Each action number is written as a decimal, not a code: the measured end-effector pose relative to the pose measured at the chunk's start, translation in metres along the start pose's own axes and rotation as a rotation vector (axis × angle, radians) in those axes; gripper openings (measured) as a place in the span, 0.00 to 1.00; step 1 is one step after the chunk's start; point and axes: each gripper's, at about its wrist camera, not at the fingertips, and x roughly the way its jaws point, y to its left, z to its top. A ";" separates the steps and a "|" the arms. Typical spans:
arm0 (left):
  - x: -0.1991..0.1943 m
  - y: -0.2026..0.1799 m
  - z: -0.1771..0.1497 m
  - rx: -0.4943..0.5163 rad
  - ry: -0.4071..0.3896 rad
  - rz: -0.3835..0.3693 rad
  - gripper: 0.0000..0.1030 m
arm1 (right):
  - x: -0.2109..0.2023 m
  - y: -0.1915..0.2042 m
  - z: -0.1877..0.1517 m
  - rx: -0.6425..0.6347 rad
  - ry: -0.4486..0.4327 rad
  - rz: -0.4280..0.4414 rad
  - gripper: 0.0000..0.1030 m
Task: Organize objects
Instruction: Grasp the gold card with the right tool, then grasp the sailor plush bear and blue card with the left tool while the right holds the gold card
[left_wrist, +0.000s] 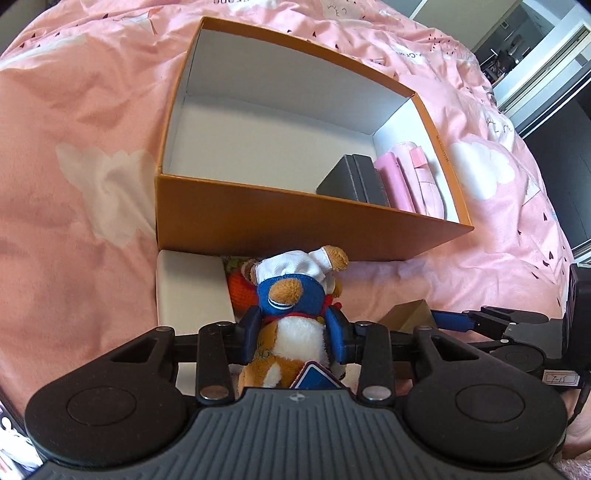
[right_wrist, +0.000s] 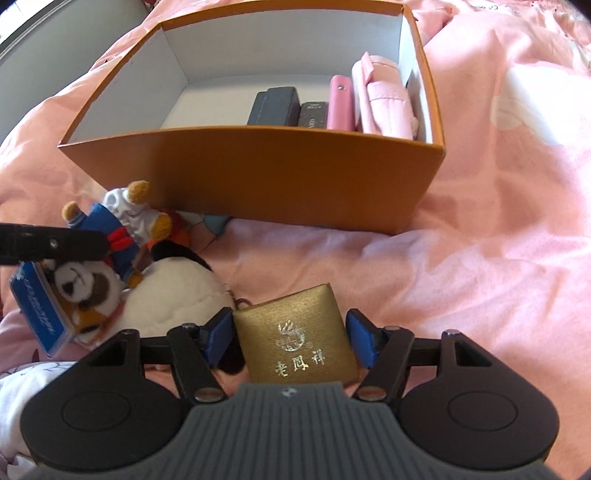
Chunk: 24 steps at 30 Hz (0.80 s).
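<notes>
Left tool (left_wrist: 295, 334) clamped, right tool (right_wrist: 291, 338) wide.

Right gripper (right_wrist: 290, 334) straddles gold box (right_wrist: 295, 334); orange box (right_wrist: 258, 173) beyond.

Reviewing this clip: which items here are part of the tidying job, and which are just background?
Part of the job:
- orange box, holding dark cases and pink pouches
- plush dog, pinched in the left gripper
- gold box, between the right gripper fingers
- white plush

Background:
- pink bedspread

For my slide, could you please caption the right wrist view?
Right hand-held gripper straddling gold box before orange box.
</notes>
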 end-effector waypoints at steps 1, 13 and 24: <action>-0.001 -0.002 -0.002 0.001 -0.010 -0.009 0.41 | -0.002 0.000 -0.001 -0.004 -0.002 0.003 0.66; 0.018 -0.025 0.002 -0.039 -0.014 -0.196 0.41 | -0.006 -0.007 -0.012 0.009 0.027 0.026 0.69; 0.030 -0.055 0.003 0.089 0.147 -0.216 0.47 | -0.008 -0.004 -0.020 -0.039 0.044 0.035 0.69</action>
